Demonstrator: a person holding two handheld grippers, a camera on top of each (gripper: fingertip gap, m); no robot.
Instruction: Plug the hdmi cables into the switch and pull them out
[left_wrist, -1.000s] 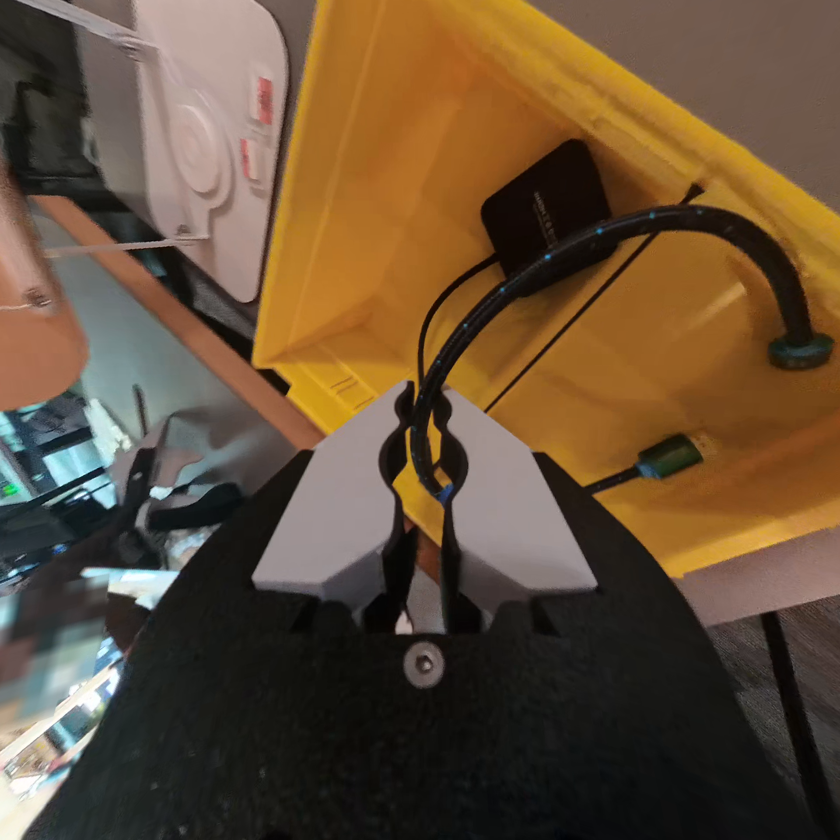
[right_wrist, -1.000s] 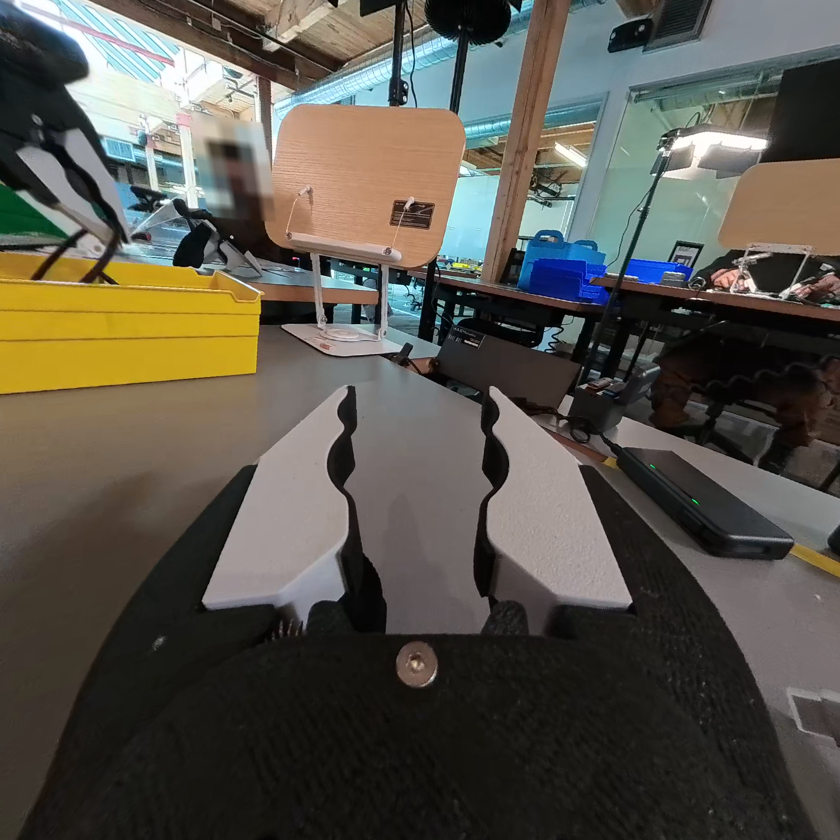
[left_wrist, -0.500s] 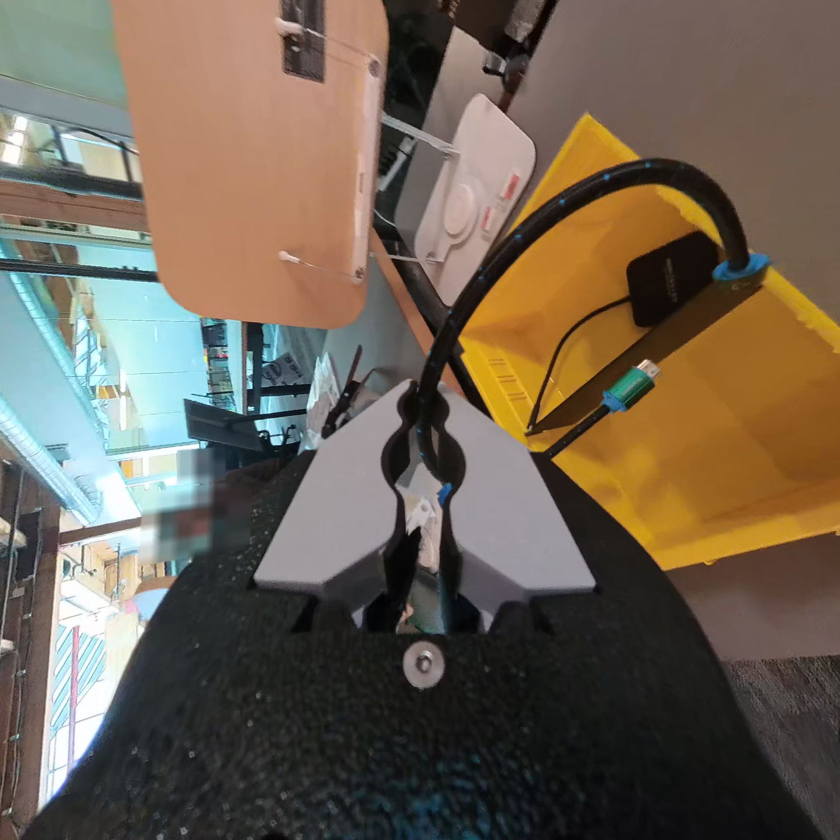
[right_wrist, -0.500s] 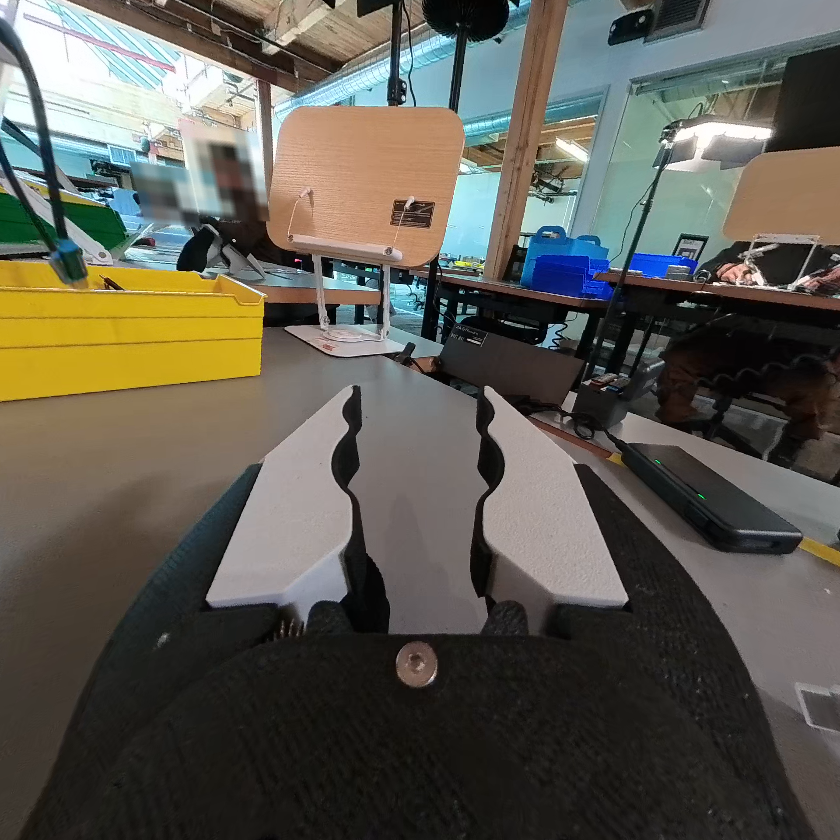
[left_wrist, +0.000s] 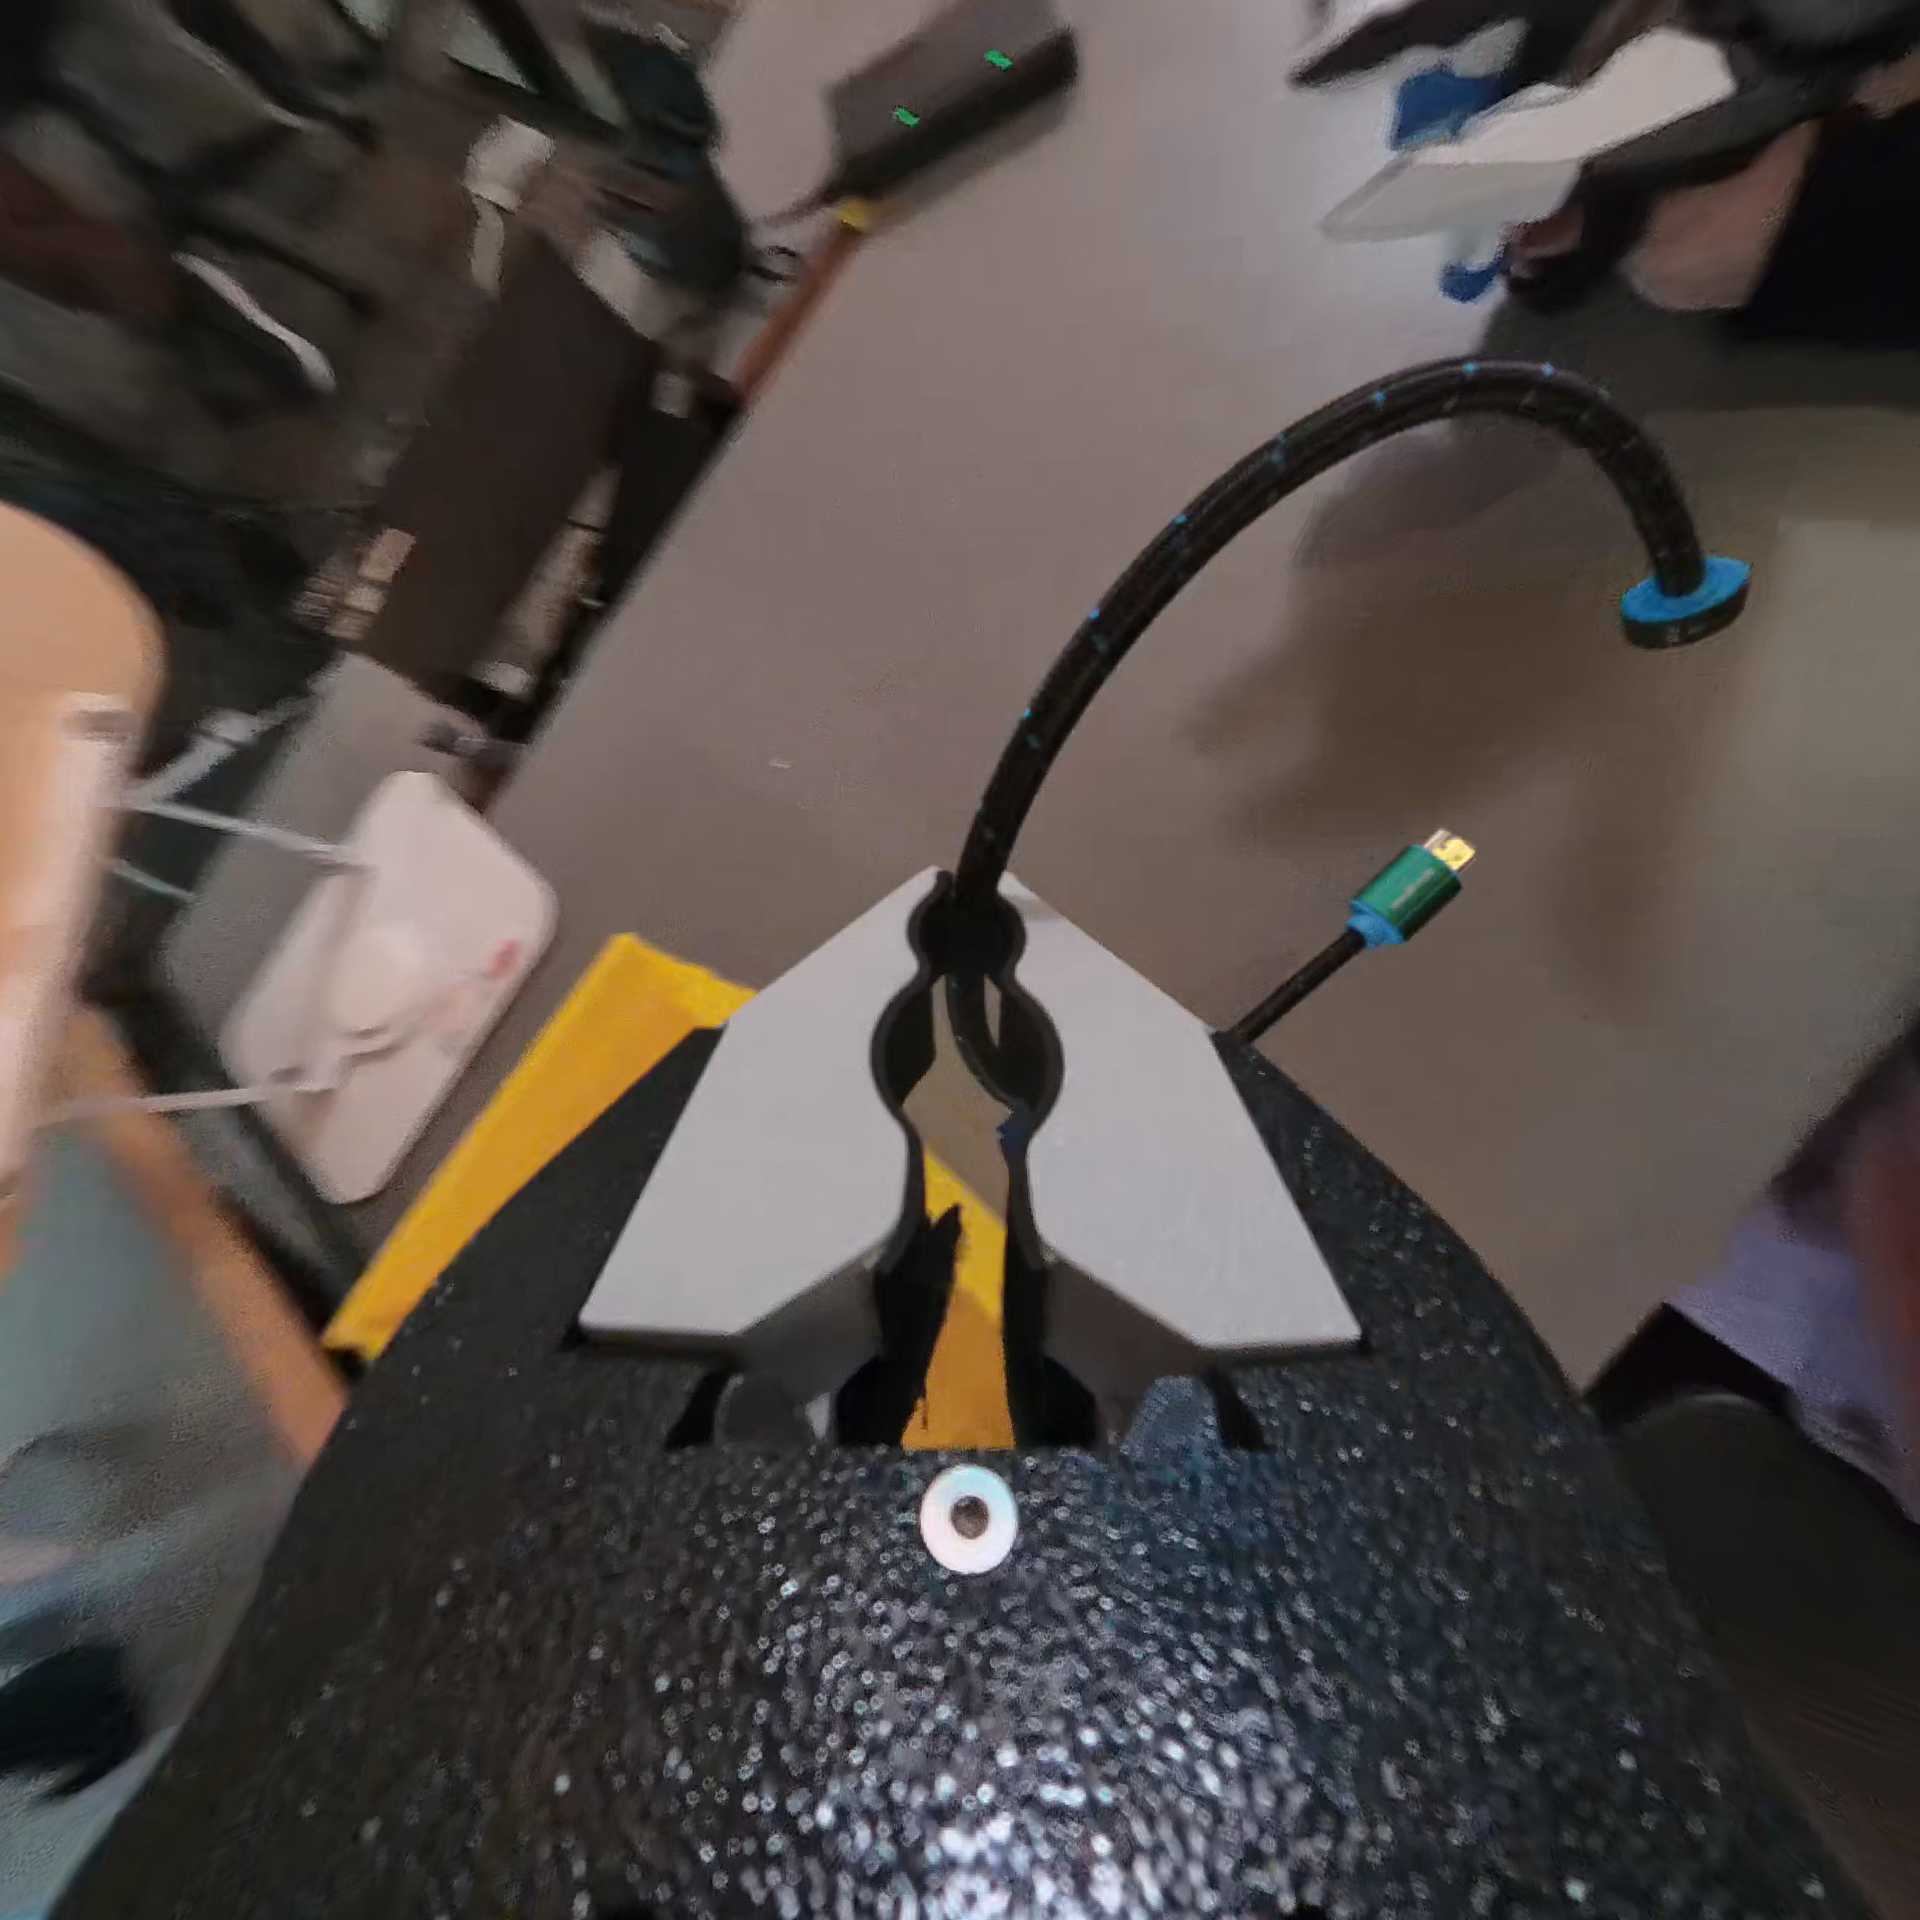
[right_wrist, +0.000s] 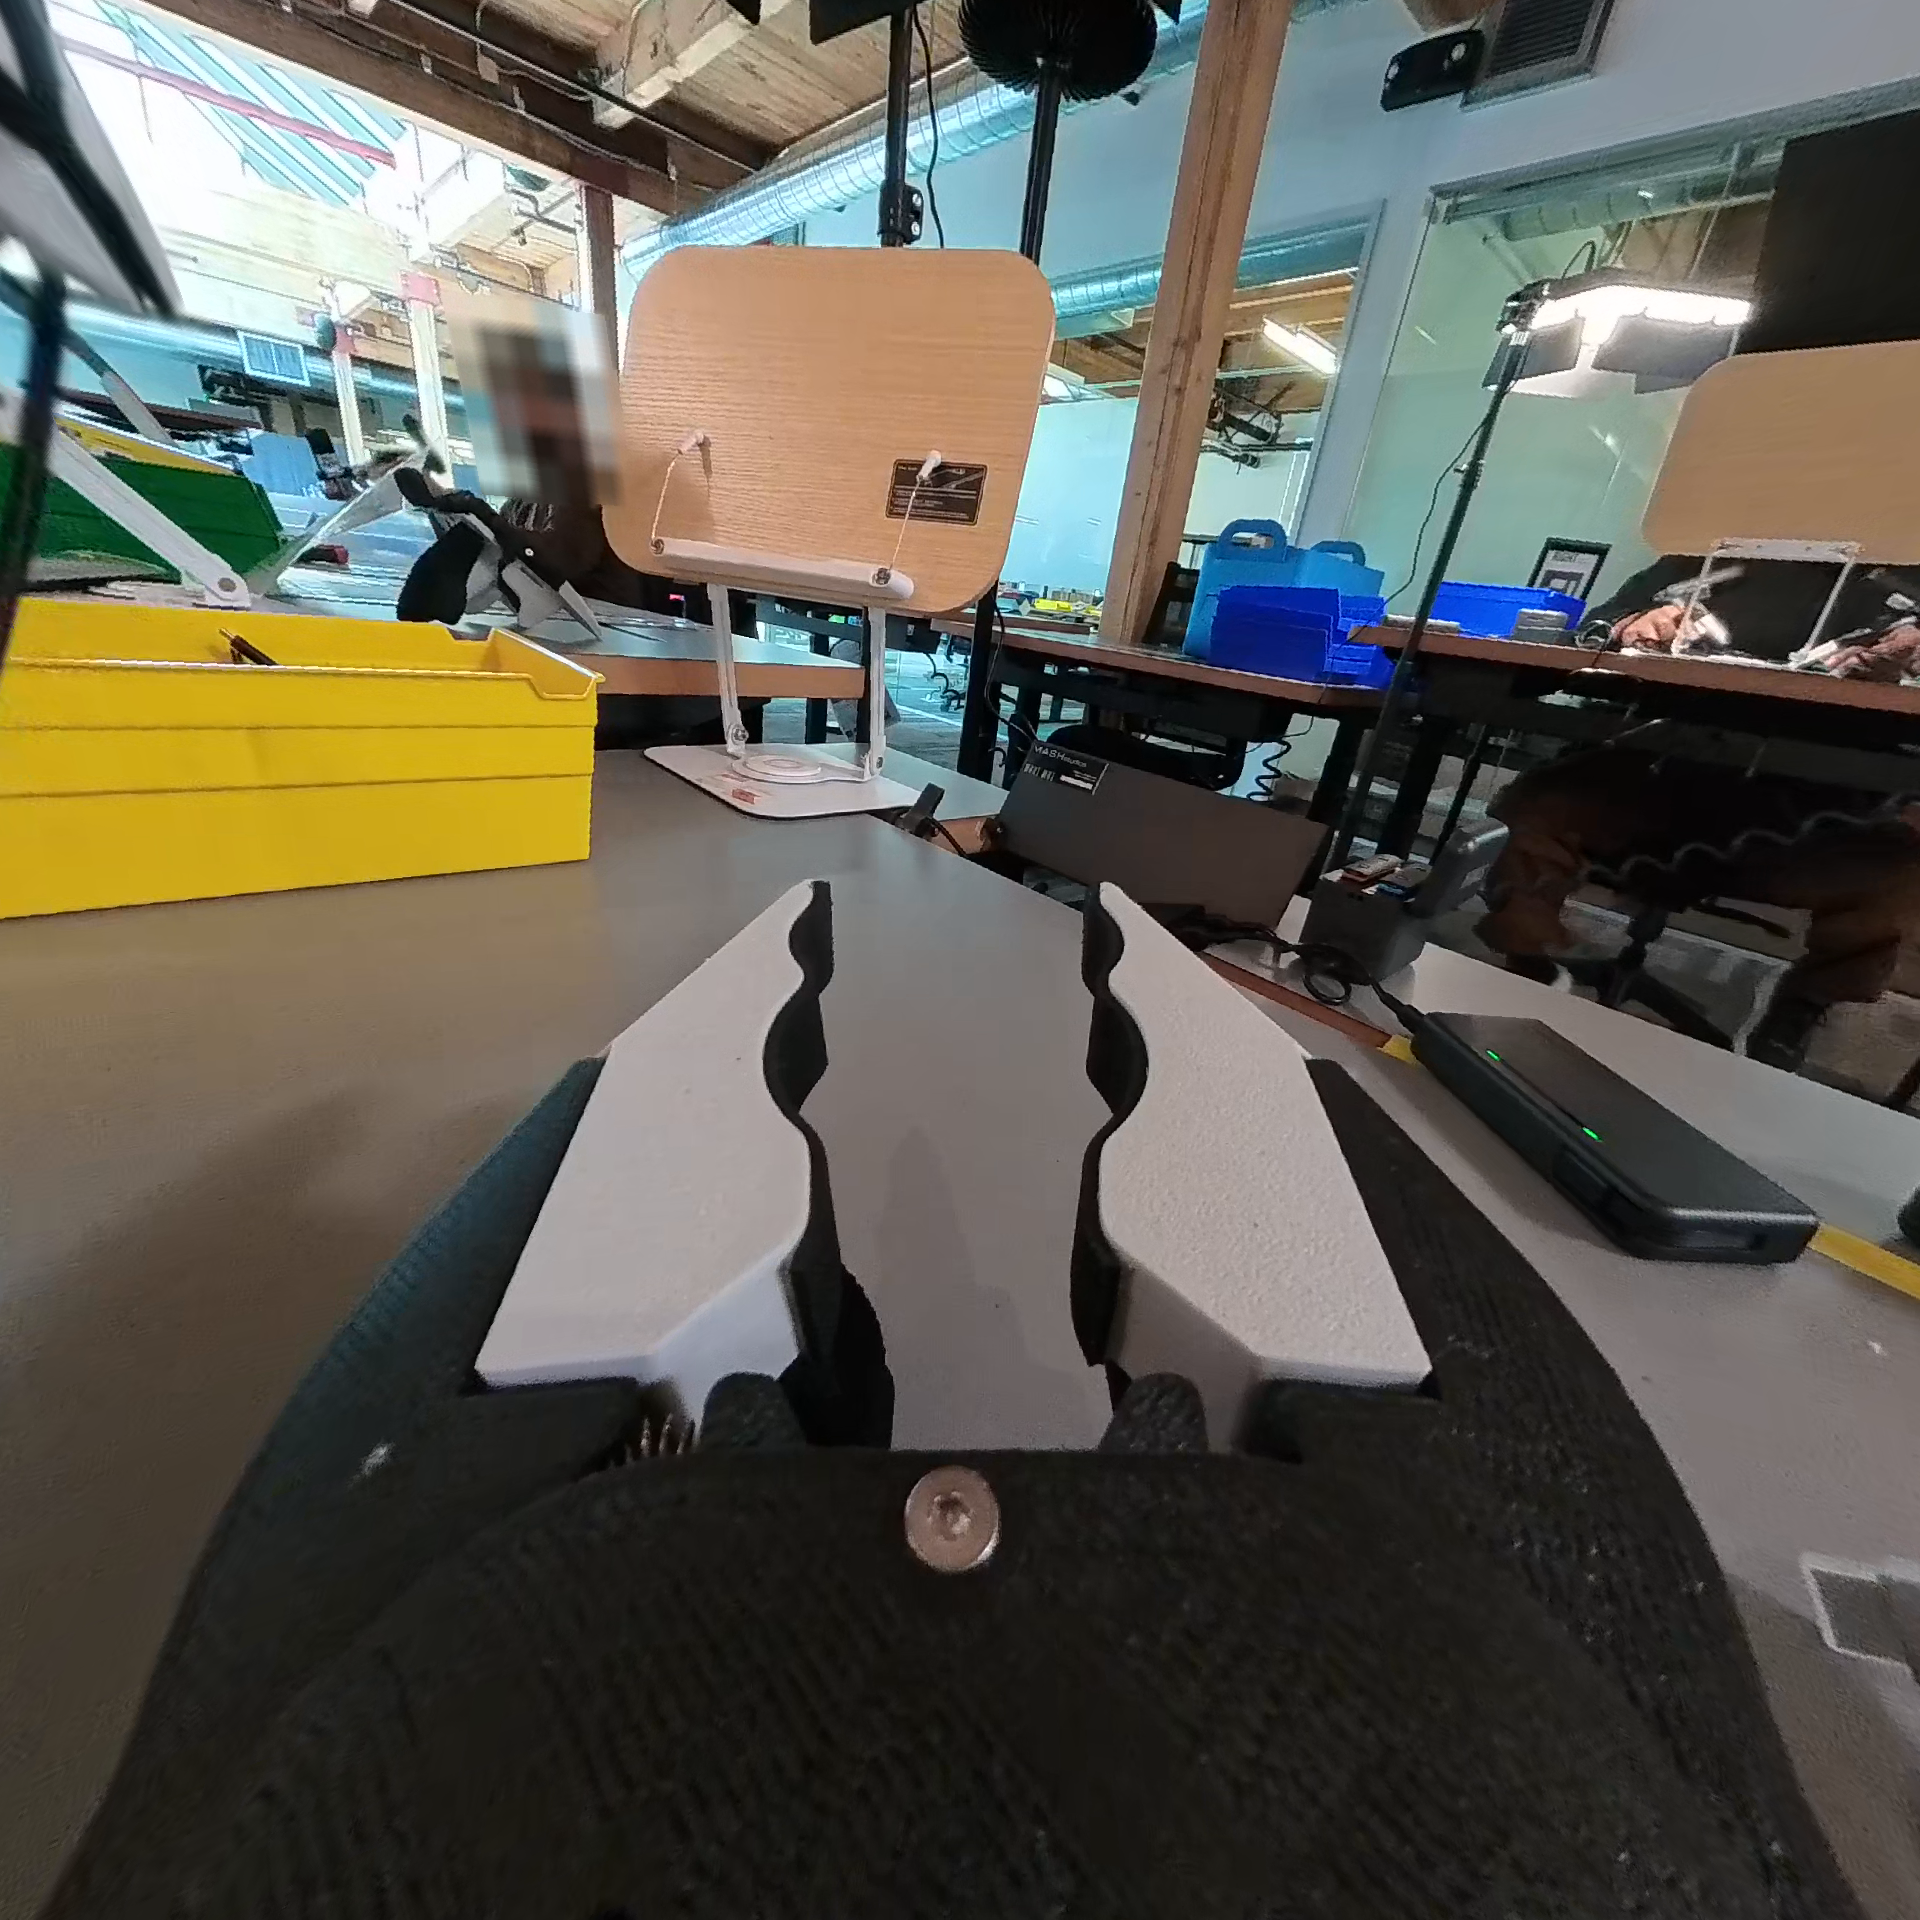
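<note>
The grey table (right_wrist: 260, 1039) fills the lower half of the right wrist view and most of the upper right of the left wrist view. On it, at about nine o'clock in the right wrist view, sits the yellow bin (right_wrist: 291, 769), with a thin dark tip poking over its far rim. In the left wrist view only a corner of that bin (left_wrist: 540, 1101) shows, at about seven o'clock from the tool tips. Behind the bin, at twelve o'clock in the right wrist view, a wooden book stand (right_wrist: 831, 416) stands upright on its white base. A black power bank (right_wrist: 1600, 1132) with small green lights lies flat at three o'clock, with a cable plugged into its far end.

The right tool (right_wrist: 956, 914) lies low over the table with its fingers spread apart and nothing between them. The left tool (left_wrist: 971, 894) is pinching the braided black hdmi cable (left_wrist: 1164, 582) right at its tips (the picture is motion-blurred, but the grip is clear). From there the cable arcs up toward one o'clock and curls down to its blue-collared plug (left_wrist: 1683, 608) at two o'clock, hanging in the air above the table. A second, thinner cable emerges beside the right finger and ends in a green plug (left_wrist: 1413, 888) with a gold tip at three o'clock, also off the table. The switch is not visible in either view.
</note>
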